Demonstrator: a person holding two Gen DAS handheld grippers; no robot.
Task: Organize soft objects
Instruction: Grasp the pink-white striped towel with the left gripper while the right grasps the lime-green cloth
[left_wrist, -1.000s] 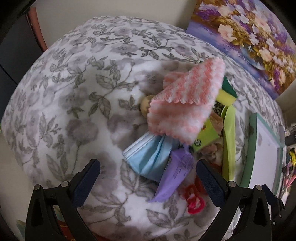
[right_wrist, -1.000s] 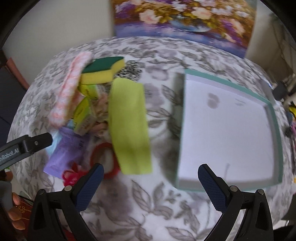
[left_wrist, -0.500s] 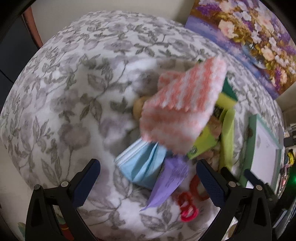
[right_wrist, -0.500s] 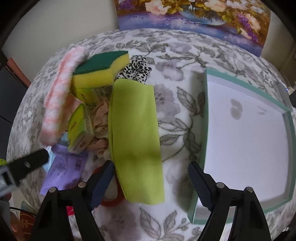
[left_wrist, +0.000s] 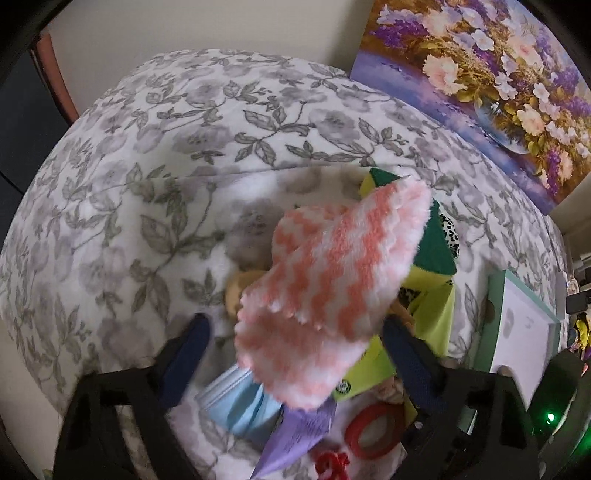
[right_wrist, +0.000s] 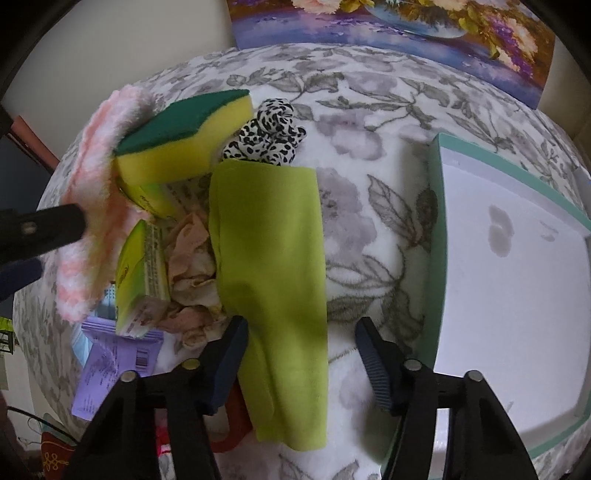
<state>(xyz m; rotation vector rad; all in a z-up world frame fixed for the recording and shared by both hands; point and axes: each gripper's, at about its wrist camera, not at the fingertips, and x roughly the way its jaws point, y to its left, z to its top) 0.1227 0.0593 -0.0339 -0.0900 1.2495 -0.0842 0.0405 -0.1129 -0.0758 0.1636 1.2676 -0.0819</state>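
Since a second ago both grippers have come in over the pile and their jaws have just been closing. The left gripper (left_wrist: 291, 347) now straddles the near end of the pink-and-white fluffy cloth (left_wrist: 332, 291), which lies on top of the heap; its fingers are still spread and clear of the pile. The right gripper (right_wrist: 299, 350) has dropped low over the green cloth (right_wrist: 273, 266), one finger just beside its left edge, the other on the bare floral cover (right_wrist: 351, 110), not yet pinching. I judge each should bite only its own cloth, so neighbours stay put. The right view alone shows the yellow sponge (right_wrist: 184, 147) and most of the teal tray (right_wrist: 437, 258); the left view alone shows the blue mask (left_wrist: 240, 406).
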